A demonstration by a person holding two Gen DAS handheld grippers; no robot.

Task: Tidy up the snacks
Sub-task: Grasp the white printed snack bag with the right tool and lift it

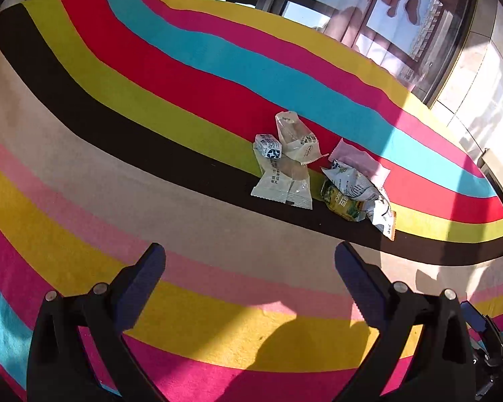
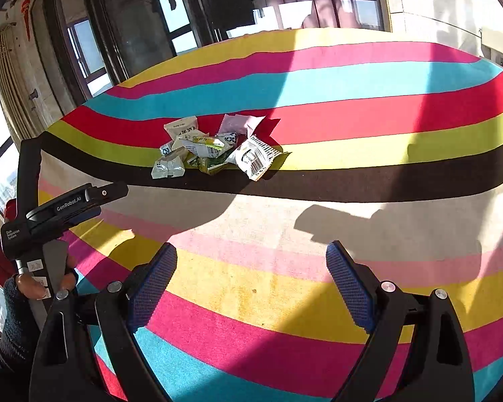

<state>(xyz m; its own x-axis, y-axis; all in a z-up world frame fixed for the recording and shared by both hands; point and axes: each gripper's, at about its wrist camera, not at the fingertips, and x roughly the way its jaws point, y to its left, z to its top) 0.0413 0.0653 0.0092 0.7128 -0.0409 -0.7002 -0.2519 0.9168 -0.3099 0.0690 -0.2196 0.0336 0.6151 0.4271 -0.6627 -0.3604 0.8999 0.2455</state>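
Snacks (image 1: 318, 171) sit in one loose pile on the striped rug (image 1: 151, 100), mostly over the black and lime stripes, edging onto red. I see the pile from both wrist views, ahead of the tools and well apart from both.

Left tool (image 1: 249, 284): spread wide, nothing between the blue pads (image 1: 141, 284). It hovers over the beige, pink and yellow stripes, short of the pile.

Right tool (image 2: 251, 281): also spread wide, holding nothing, pads (image 2: 348, 288) over the pink and yellow stripes. Pile is ahead and slightly left of its centreline.

Pile contents as far as I can read them:
- clear pack (image 1: 283, 184) flat at the near-left edge, on the black stripe
- second clear pack (image 1: 293, 135) behind it, on the lime stripe
- small blue-white pack (image 1: 268, 145) lying on top of those two
- pink pack (image 1: 355, 160) at the back, on red
- green-yellow pack (image 1: 342, 201) in the near-right part, with a white printed pack (image 1: 352, 181) overlapping it
- white pack with barcode (image 2: 255, 157) at the right end in the right wrist view

Packs overlap and touch; I can't tell the exact count.

In the right wrist view the left tool body (image 2: 60, 207) shows at the left edge, with the left hand (image 2: 33, 284) gripping its handle. Sun throws hard shadows of both tools on the rug. Windows (image 2: 171, 6) lie beyond the rug's far edge.
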